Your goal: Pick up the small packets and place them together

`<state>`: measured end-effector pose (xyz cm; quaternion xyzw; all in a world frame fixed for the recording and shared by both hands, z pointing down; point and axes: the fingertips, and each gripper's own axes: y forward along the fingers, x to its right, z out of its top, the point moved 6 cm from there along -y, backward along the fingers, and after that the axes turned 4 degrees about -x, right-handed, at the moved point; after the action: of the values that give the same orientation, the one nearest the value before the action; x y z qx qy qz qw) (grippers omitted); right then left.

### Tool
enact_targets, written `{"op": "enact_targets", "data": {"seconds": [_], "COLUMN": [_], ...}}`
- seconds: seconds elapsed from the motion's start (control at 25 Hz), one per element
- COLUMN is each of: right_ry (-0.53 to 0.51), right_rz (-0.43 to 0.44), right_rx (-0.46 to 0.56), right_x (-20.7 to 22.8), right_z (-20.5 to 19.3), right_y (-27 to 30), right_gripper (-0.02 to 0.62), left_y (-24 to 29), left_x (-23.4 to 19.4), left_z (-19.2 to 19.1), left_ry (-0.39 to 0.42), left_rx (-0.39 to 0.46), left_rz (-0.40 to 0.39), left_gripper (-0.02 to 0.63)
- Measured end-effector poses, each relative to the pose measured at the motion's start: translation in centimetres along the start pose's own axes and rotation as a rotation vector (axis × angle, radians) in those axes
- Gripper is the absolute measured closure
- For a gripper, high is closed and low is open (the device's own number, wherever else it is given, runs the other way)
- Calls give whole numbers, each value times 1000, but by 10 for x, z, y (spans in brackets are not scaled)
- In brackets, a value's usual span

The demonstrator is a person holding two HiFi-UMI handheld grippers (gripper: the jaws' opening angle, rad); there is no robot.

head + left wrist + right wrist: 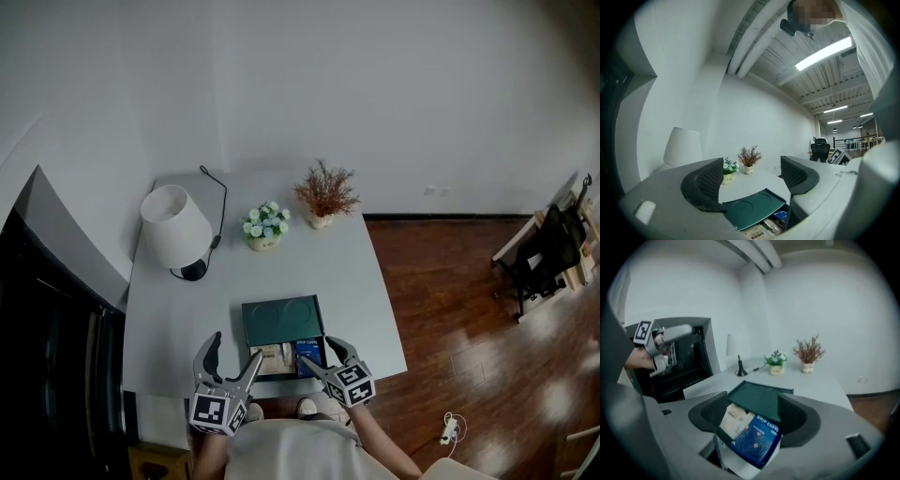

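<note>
Right hand-held gripper [752, 423], jaws apart, straddles overlapping blue drip-coffee packet [757, 441] and beige paper packet [733, 420]; closing may pinch both. Left hand-held gripper [750, 180] parted, empty.

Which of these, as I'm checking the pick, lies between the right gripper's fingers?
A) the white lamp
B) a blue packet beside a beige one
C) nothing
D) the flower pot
B: the right gripper view shows a blue packet and a beige packet between the fingers of the right gripper.
</note>
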<state>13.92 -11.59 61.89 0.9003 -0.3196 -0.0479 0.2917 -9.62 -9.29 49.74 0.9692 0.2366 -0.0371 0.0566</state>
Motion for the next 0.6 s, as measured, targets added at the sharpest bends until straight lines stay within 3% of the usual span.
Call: {"op": "enact_targets", "data": {"seconds": [0.2,0.36,0.48,0.56,0.6], "right_ry": [-3,-87,-145,-144,-143], "right_rz": [49,2,-63,-79,-80], "right_rx": [-252,-389,-438,-445,-448], "right_x": [-13,-22,-19,-19,-20], "right_z": [-51,-67,-75,-77,-78], "right_y": [50,76,82,83,83], "right_gripper": [264,264,265,327,327], "left_y": [-1,-3,-3,-4,-4], "left_x": [-2,-2,-1,-2,-3], "left_z": [0,-3,-5,-6,-6], "left_ry": [3,-1,-10,-13,-12], "left_rx": [-3,-8,-7,-8,-10], "left_rz": [2,4,6,7,7], "left_gripper": [241,241,241,241,241]}}
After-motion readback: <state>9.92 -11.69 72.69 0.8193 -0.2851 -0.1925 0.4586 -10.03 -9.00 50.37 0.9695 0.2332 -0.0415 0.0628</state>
